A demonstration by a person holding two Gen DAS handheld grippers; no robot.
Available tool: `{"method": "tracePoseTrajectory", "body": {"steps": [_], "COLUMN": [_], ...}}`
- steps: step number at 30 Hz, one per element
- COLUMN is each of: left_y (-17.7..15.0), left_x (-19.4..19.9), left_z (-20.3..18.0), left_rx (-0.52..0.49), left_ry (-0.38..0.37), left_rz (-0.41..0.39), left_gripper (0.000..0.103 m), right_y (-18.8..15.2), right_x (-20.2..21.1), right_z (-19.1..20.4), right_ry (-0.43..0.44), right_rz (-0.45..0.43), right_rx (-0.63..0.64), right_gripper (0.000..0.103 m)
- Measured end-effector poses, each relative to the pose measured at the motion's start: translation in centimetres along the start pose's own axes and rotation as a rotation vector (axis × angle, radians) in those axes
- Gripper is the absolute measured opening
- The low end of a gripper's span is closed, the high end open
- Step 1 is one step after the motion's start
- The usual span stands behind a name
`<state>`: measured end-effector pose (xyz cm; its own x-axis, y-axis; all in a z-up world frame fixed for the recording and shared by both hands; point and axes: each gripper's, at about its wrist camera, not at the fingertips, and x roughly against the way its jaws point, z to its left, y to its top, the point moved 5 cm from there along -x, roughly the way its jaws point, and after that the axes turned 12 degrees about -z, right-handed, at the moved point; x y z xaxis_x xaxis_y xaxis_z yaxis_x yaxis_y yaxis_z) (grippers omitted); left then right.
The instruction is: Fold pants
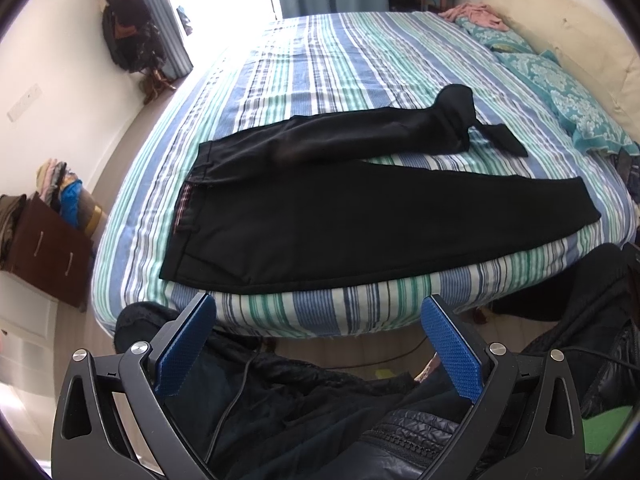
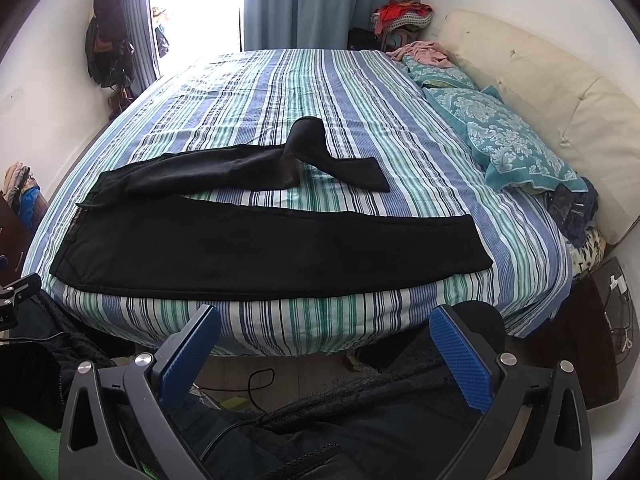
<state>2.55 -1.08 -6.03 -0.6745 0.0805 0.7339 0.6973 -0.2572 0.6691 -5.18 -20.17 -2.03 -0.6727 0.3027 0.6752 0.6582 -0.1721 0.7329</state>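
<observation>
we held our left claw (image 1: 318,344) and right claw (image 2: 326,354) released, short of the bed (image 2: 280,80). the black pants (image 2: 260,244) lay along its near edge, waistband left, the far leg bent and rumpled.

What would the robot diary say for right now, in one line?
stage: before first fold | pants: spread on bed, far leg kinked | left gripper: open, empty | right gripper: open, empty

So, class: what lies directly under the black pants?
The black pants lie on the striped bedsheet, stripes showing between the legs. The sheet beneath the fabric itself is covered.
</observation>
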Motion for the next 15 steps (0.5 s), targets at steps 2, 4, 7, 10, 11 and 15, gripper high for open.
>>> {"method": "tracePoseTrajectory", "body": {"steps": [2,4,7,10,11,15], "left_y": [0.1,0.1,0.0,0.0,0.0,0.0], "left_x": [-0.1,-0.2,-0.4,-0.5,-0.6,-0.9], "left_z": [-0.1,-0.2,-0.3,-0.1,-0.1,0.2], "left_rx": [-0.003,-0.006,-0.008,-0.005,-0.003,0.008], "left_ry": [-0.001,-0.001,-0.002,0.003,0.005,0.007], "left_rz": [0.001,0.002,0.01,0.013,0.014,0.022], "left_gripper": [0.102,0.102,0.102,0.102,0.102,0.102], "right_y": [0.1,0.1,0.2,0.3,0.3,0.3], "right_x": [-0.1,-0.3,-0.5,-0.9,-1.0,-1.5], "right_z": [-0.1,-0.1,-0.3,-0.4,-0.4,-0.4], "right_ry": [-0.011,-0.021,-0.041,-0.061,-0.066,-0.081], "right_rz": [0.002,0.008,0.014,0.016,0.017,0.024], "right_rx": [0.002,0.007,0.015,0.023,0.026,0.041], "right_gripper": [0.103,0.103,0.103,0.103,0.103,0.103]}}
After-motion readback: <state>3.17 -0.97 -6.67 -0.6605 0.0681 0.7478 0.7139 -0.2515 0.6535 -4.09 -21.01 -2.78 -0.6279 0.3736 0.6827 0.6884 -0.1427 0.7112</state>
